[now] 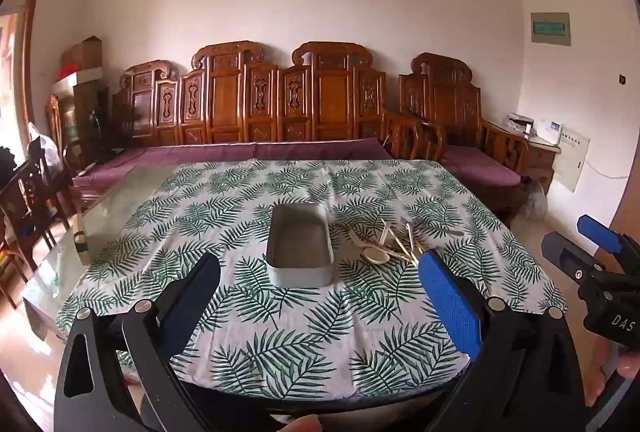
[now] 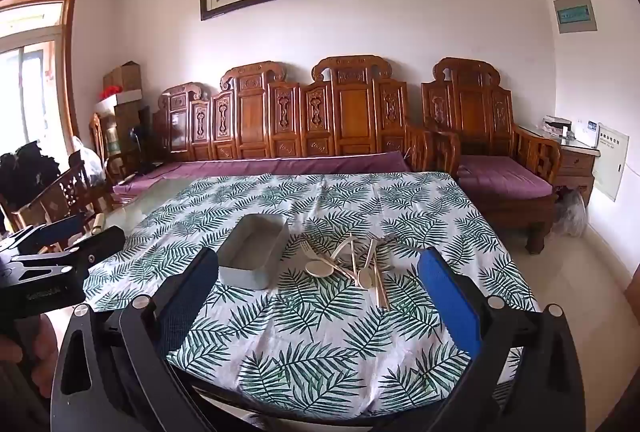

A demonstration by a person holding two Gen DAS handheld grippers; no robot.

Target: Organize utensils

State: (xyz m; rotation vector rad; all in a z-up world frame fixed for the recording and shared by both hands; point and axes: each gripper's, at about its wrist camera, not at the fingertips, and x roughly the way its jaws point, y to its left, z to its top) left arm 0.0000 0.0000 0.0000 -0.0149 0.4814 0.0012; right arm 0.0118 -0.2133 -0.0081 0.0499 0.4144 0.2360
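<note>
A grey rectangular box (image 1: pixel 300 246) stands empty on the leaf-print tablecloth (image 1: pixel 280 332). To its right lies a loose pile of cream spoons, forks and chopsticks (image 1: pixel 394 244). My left gripper (image 1: pixel 320 268) is open and empty, held short of the box. In the right wrist view the box (image 2: pixel 252 252) sits left of the utensil pile (image 2: pixel 356 262). My right gripper (image 2: pixel 316 264) is open and empty, near the front of the table and short of the pile. The right gripper also shows at the left wrist view's right edge (image 1: pixel 592 256).
A carved wooden sofa (image 1: pixel 288 103) with purple cushions runs behind the table. An armchair (image 2: pixel 492 151) stands back right. Bare glass tabletop (image 1: pixel 116 203) shows left of the cloth. Dark chairs (image 1: pixel 28 199) stand at the left.
</note>
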